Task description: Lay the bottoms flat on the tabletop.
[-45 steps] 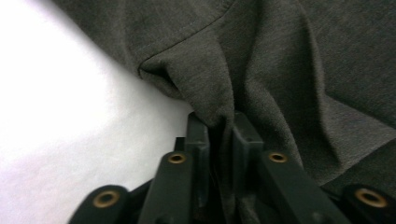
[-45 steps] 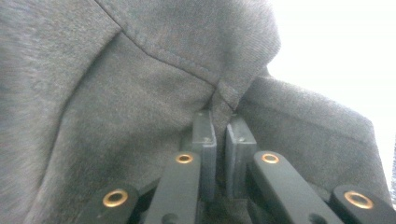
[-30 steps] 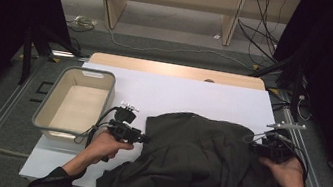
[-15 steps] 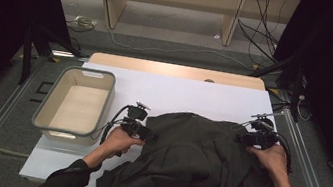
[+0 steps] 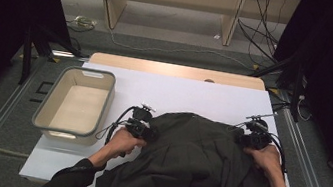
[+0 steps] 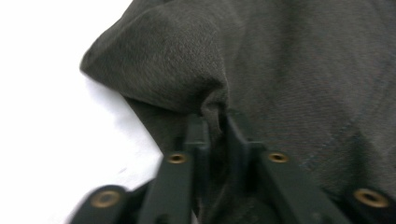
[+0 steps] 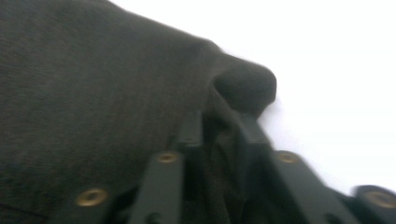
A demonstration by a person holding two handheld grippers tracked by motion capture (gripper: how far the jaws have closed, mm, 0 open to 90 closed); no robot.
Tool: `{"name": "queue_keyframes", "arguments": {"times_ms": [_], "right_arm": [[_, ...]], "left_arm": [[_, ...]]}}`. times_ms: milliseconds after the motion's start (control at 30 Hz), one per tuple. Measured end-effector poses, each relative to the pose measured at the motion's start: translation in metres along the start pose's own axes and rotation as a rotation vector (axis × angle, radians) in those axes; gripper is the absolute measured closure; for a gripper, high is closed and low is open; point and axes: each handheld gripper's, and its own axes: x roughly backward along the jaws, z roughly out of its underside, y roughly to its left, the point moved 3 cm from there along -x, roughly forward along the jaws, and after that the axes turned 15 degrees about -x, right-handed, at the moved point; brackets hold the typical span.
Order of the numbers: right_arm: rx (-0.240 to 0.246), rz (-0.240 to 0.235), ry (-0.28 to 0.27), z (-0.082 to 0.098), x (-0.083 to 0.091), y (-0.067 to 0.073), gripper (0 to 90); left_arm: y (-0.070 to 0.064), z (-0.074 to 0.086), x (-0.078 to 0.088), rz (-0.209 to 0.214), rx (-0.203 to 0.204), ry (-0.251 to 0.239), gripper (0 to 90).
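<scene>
You are pinching the dark garment (image 5: pixel 194 163) with both tools at once. Your left gripper (image 5: pixel 144 129) is sitting at the cloth's left edge, and its jaws have just been closing; in the left gripper view (image 6: pixel 212 128) they are standing close together with a raised fold of the fabric caught between them, the cloth (image 6: pixel 289 79) spreading away ahead of and to the right of the tips, and the white table surface (image 6: pixel 42 116) lying to their left. Your right gripper (image 5: pixel 253 139) is gripping the far right corner of the same garment, its jaws also having just been closing; in the right gripper view (image 7: pixel 222 128) a bunched ridge of fabric is being squeezed between the tips, with the bulk of the cloth (image 7: pixel 93 102) running off to their left and the bare white top (image 7: pixel 336 70) lying beyond and to their right. The garment is lying spread on the table between your two tools, its near edge hanging toward you. Beyond your left gripper, off to its left, the empty beige bin (image 5: pixel 47 114) is standing apart from the cloth.
</scene>
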Motion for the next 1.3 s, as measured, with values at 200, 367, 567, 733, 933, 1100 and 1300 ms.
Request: {"name": "queue_keyframes", "arguments": {"times_ms": [200, 367, 567, 733, 933, 1100, 1300], "right_arm": [[0.014, 0.018, -0.087, -0.006, 0.013, -0.002, 85.3], [0.036, 0.05, -0.185, -0.014, 0.027, 0.0, 86.1], [0.026, 0.046, -0.257, -0.028, 0.04, -0.001, 86.1], [0.011, 0.037, -0.289, -0.041, 0.048, 0.001, 86.0], [0.009, 0.031, -0.308, -0.053, 0.058, 0.004, 86.0], [0.006, 0.019, -0.32, -0.06, 0.066, 0.005, 86.2], [0.003, 0.002, -0.344, -0.066, 0.075, 0.009, 86.3]], "left_arm": [[0.004, -0.003, 0.009, -0.005, 0.007, -0.047, 85.9], [0.01, -0.009, 0.02, -0.017, 0.016, -0.091, 86.1], [0.019, -0.017, 0.033, -0.024, 0.052, -0.148, 86.4], [0.026, -0.025, 0.041, -0.033, 0.078, -0.193, 86.5], [0.029, -0.037, 0.054, -0.044, 0.081, -0.24, 86.5], [0.032, -0.049, 0.068, -0.057, 0.078, -0.28, 86.6], [0.038, -0.071, 0.091, -0.096, 0.059, -0.308, 86.7]]}}
